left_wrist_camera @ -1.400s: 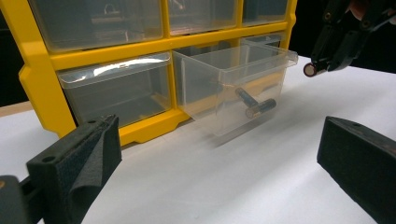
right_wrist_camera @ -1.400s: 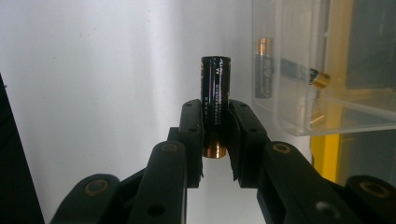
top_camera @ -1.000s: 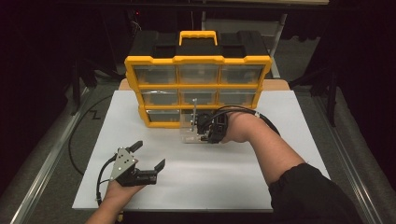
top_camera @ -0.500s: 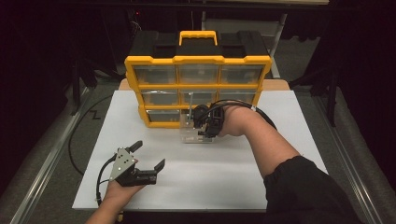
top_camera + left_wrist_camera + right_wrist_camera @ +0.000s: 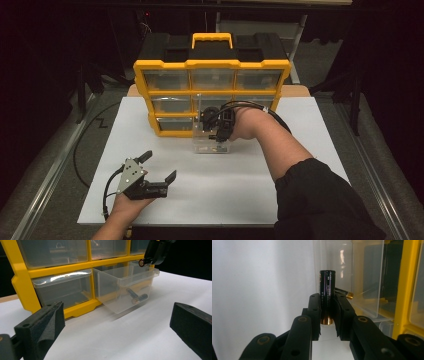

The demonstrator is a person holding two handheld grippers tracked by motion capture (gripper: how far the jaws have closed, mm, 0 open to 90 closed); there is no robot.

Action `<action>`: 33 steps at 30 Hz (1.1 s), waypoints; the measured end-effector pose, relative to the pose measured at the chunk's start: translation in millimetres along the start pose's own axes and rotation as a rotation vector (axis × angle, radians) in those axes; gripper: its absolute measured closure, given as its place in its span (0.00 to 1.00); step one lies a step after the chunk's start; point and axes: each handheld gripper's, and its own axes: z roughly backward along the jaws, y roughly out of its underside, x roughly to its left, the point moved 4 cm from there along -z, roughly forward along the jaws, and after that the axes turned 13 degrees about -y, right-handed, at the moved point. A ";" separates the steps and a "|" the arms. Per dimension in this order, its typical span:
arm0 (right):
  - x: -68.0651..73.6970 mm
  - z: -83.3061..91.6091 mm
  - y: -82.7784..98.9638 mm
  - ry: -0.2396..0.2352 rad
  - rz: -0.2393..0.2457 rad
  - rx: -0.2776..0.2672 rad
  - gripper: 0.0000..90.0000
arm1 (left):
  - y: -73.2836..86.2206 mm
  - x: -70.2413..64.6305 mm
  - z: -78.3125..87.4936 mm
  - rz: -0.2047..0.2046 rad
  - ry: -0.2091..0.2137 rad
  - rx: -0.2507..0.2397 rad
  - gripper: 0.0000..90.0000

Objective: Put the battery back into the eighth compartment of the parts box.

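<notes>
Since a second ago, our right gripper (image 5: pixel 216 131) has drifted a little toward the far side of the table, nearer the yellow organizer (image 5: pixel 212 82), carrying an AA battery (image 5: pixel 327 293) above the pulled-out clear drawer (image 5: pixel 126 288); our left gripper (image 5: pixel 159 181) has kept its place on the white tabletop (image 5: pixel 300 165) near the front edge. We see the right jaws clamped on the battery's lower half, its black body standing up past the pads and its brass-colored end below them, while the left jaws stand wide apart with nothing between them. Two more batteries (image 5: pixel 136 297) already lie at the bottom of the drawer, which rests tilted with its front on the table and its back in the organizer's bottom row. From the left gripper view the held battery (image 5: pixel 143 262) hangs just over the drawer's far rim rather than its middle. We judge the risk plain: let go here and the battery may strike the rim and roll off across the table, or a low pass of the gripper may nudge the loosely seated drawer and tip it farther out.
</notes>
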 end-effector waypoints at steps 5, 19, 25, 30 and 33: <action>-4.1 -0.2 -5.0 0.008 0.003 -0.007 0.87 | 0.2 -0.1 -0.1 -0.001 0.002 0.001 0.01; -15.1 -6.8 -11.8 0.013 -0.013 -0.008 0.87 | 0.0 0.2 0.0 0.002 0.002 0.002 0.01; -17.3 -7.1 -8.8 0.015 -0.020 -0.006 0.87 | 0.2 0.2 -0.2 0.001 0.004 0.003 0.01; -17.7 -4.5 -5.4 0.015 -0.050 -0.017 0.75 | 0.5 -0.3 -0.5 -0.003 0.004 0.003 0.01; -14.0 -2.9 -2.5 0.013 -0.065 -0.024 0.70 | 0.6 -0.4 -0.6 -0.002 0.004 0.003 0.01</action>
